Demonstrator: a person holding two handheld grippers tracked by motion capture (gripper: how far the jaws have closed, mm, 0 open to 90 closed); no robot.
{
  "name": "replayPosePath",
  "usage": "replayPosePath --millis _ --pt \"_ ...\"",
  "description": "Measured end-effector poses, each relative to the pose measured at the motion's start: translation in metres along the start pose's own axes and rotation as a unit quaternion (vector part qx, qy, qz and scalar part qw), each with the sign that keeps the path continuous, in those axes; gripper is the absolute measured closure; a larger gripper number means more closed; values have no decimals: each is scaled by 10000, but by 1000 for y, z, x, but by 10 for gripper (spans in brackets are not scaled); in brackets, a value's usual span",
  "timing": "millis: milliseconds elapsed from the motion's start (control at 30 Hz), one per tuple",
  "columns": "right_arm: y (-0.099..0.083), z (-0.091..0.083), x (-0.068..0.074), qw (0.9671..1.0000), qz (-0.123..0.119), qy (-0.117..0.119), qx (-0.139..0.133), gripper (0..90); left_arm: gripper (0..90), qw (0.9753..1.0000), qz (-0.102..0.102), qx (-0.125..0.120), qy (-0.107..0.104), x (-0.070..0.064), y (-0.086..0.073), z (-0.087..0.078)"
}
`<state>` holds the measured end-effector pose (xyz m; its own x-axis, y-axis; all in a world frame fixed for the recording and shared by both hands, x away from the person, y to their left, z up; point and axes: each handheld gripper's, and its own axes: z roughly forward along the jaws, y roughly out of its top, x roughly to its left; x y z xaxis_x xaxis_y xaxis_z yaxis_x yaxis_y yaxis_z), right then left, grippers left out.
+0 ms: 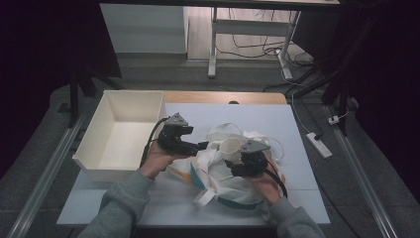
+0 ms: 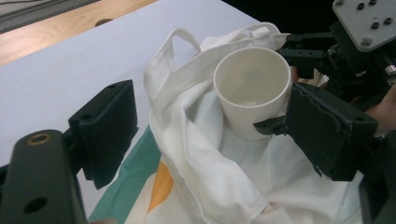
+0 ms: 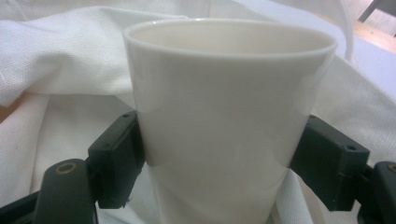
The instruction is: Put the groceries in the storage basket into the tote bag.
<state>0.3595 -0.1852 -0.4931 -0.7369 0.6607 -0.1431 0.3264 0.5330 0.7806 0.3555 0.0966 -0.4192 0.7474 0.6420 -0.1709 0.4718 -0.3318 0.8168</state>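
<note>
A white cup point(image 3: 224, 107) stands upright, and my right gripper point(image 3: 219, 158) is shut on it, one jaw on each side of its lower wall. The cup point(image 1: 231, 148) is held over the open mouth of a crumpled white cloth bag point(image 1: 218, 173) with teal and orange print. My left gripper point(image 2: 205, 116) stands open at the bag's left side, its jaws wide apart around the bag's rim and handle point(image 2: 163, 56). They do not pinch the cloth. In the high view the left gripper point(image 1: 200, 145) points right toward the cup.
A large empty white bin point(image 1: 99, 148) stands on the left of the table, close to my left hand. The white mat point(image 1: 277, 124) has free room behind and to the right of the bag. A power strip point(image 1: 318, 144) lies on the floor at right.
</note>
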Motion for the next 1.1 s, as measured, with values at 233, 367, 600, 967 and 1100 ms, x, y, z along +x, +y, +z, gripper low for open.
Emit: replayPosePath --millis 233,367,600,967,1100 --pt "0 -1 -1 9999 85 20 91 230 176 10000 19 48 -1 0 -1 2" --pt "0 -3 -2 9998 108 56 166 230 176 10000 17 63 -3 0 -1 2" --pt "-3 -12 -5 9992 190 142 315 230 176 10000 16 96 3 1 -3 1" --pt "1 -4 7 9990 67 407 144 236 176 9999 36 133 -2 1 -3 5" --pt "8 5 17 9989 -83 469 49 236 176 9999 56 156 -3 0 -3 5"
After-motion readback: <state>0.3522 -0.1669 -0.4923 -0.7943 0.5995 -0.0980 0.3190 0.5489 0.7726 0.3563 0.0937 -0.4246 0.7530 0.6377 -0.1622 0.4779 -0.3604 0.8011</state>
